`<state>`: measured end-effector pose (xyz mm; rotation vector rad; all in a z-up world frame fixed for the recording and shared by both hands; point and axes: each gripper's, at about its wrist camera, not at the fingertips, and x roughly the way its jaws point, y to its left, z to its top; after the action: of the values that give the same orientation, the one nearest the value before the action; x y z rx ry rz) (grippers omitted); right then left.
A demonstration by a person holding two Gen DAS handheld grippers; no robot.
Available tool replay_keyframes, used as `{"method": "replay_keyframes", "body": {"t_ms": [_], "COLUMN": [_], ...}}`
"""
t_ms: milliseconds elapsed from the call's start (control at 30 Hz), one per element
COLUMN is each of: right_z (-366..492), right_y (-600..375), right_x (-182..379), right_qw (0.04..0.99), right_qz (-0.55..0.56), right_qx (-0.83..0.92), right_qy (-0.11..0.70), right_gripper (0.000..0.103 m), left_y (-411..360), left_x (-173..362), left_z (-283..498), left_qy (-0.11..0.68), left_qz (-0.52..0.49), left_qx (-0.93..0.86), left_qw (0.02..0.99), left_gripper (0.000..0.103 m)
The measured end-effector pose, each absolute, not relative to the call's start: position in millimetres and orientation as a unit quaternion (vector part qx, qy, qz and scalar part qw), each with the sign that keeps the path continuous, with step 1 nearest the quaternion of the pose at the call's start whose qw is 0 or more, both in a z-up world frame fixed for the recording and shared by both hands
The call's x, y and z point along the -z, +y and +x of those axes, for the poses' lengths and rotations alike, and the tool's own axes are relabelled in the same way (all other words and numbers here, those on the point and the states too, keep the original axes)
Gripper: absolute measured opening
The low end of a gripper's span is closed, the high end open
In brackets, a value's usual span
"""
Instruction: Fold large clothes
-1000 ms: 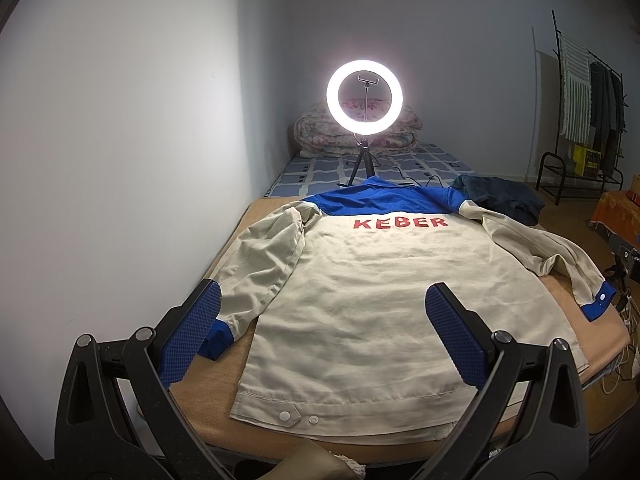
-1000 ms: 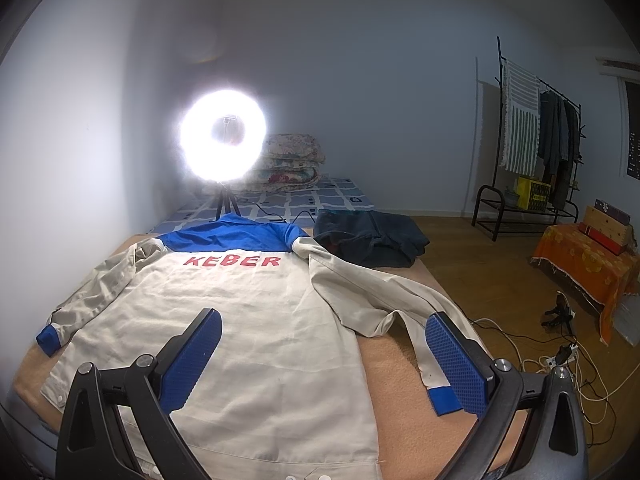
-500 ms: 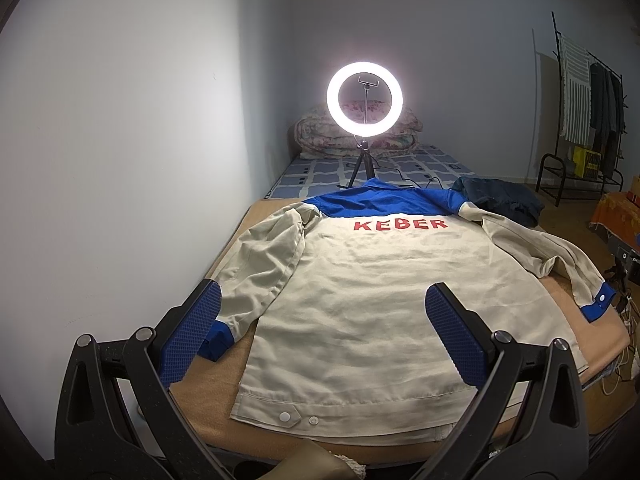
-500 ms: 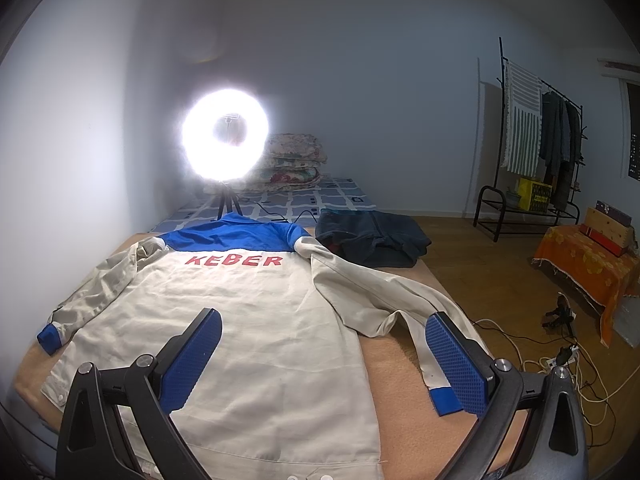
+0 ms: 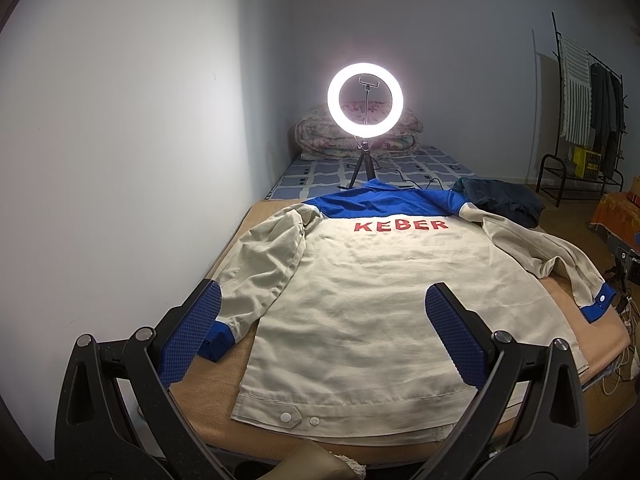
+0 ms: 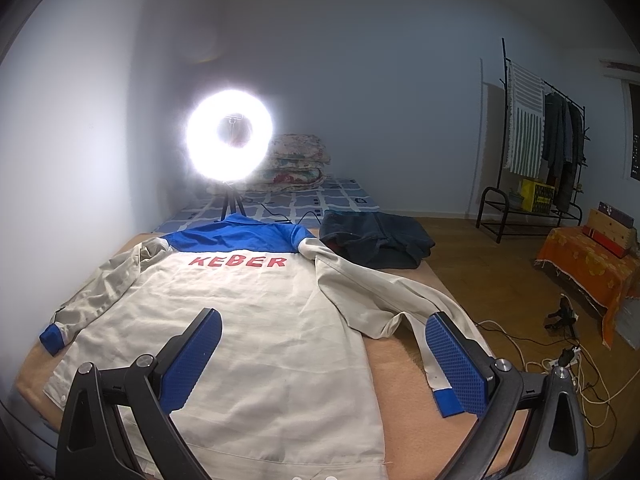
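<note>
The beige-and-blue jacket (image 5: 384, 304) lies back-up, spread flat on the bed (image 5: 224, 396) — ring light (image 5: 365, 99) beyond its collar, dark folded garment (image 6: 376, 240) beside its right shoulder. Left tool (image 5: 322, 340) and right tool (image 6: 324, 356) hover wide, empty.
</note>
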<state>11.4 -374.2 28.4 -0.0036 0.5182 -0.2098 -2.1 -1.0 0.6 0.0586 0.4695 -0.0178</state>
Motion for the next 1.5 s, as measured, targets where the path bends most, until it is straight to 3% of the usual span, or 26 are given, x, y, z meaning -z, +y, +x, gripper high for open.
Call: {"method": "replay_keyframes", "body": {"t_ms": [533,1367,1500], "right_z": [17.0,83.3,115.3], "right_y": [-366.8,-259.1,-225.5], "right_x": [-31.0,-40.3,-35.1], "right_qw": [0.963,0.965,0.945], "right_qz": [0.000,-0.046,-0.048], "right_qx": [0.090,-0.065,-0.139], "right_qy": [0.255,0.250,0.292], "right_gripper": [0.103,0.103,0.103], "left_y": [11.7,94.1,110.7], "left_x": [-15.0,37.3,49.3], "left_z": [3.1,1.1,-8.9], "left_qy": [0.239,0.273,0.277], "left_qz": [0.029,-0.025,-0.044], "left_qx": [0.001,-0.063,-0.067], "left_qw": [0.971,0.960,0.957], "left_gripper": [0.103,0.103,0.099]}}
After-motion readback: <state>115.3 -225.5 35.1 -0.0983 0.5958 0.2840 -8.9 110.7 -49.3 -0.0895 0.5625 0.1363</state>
